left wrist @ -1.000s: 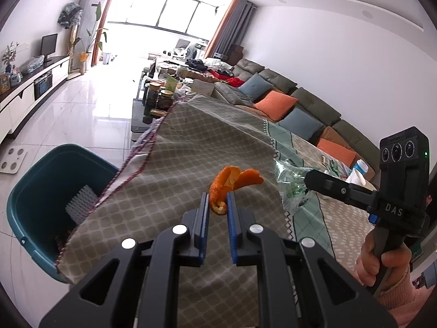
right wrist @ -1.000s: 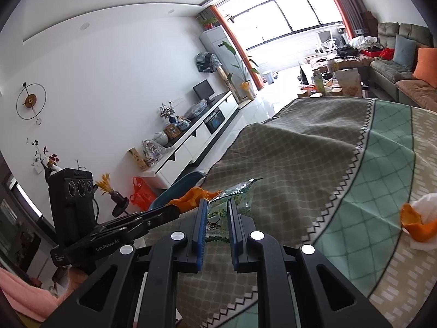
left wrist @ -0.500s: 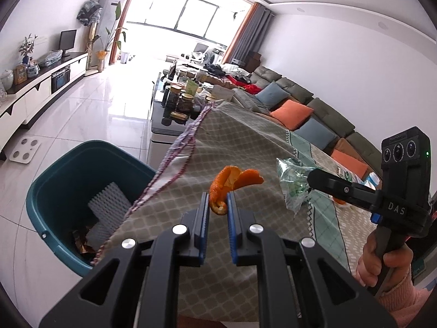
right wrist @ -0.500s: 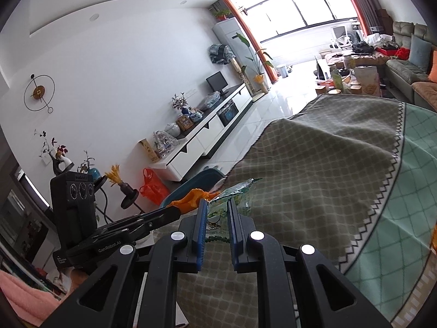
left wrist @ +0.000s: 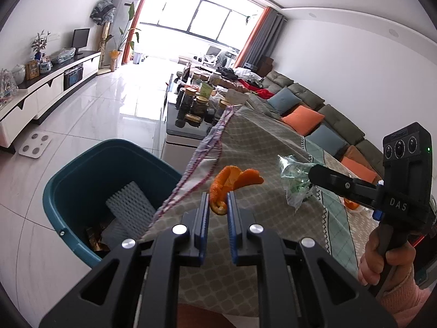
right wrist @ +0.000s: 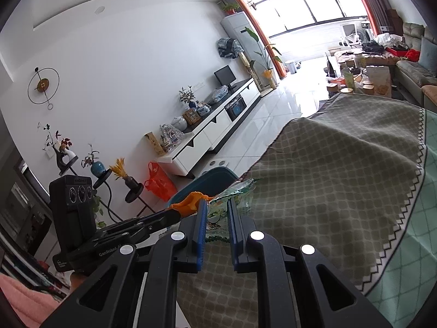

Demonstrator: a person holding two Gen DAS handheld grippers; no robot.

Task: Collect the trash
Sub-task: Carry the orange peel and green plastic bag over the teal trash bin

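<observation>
Gripping orange peel (left wrist: 228, 184): left jaws | right jaws: clear wrapper (right wrist: 228, 205), print unreadable | bin (left wrist: 82, 169) part-hidden

Bin (left wrist: 82, 180) left of table (left wrist: 262, 147) (floor-level).

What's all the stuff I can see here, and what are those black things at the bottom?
Curled orange peel: one, orange, pinched in the left tool.
Crinkly clear-green plastic wrapper: one, pinched in the right tool.
Round plastic bin: one, teal, on the floor beside the table, holding grey ribbed foam.
Patterned tablecloth: one, olive-grey and mint, draped over the table.
Long sofa: one, grey-green, orange and blue cushions, by the right wall.
TV cabinet: one, white, left wall.
Left tool: black, blue pads.
Right tool: black, blue pads.
Hand: one, gripping the right tool's handle.
</observation>
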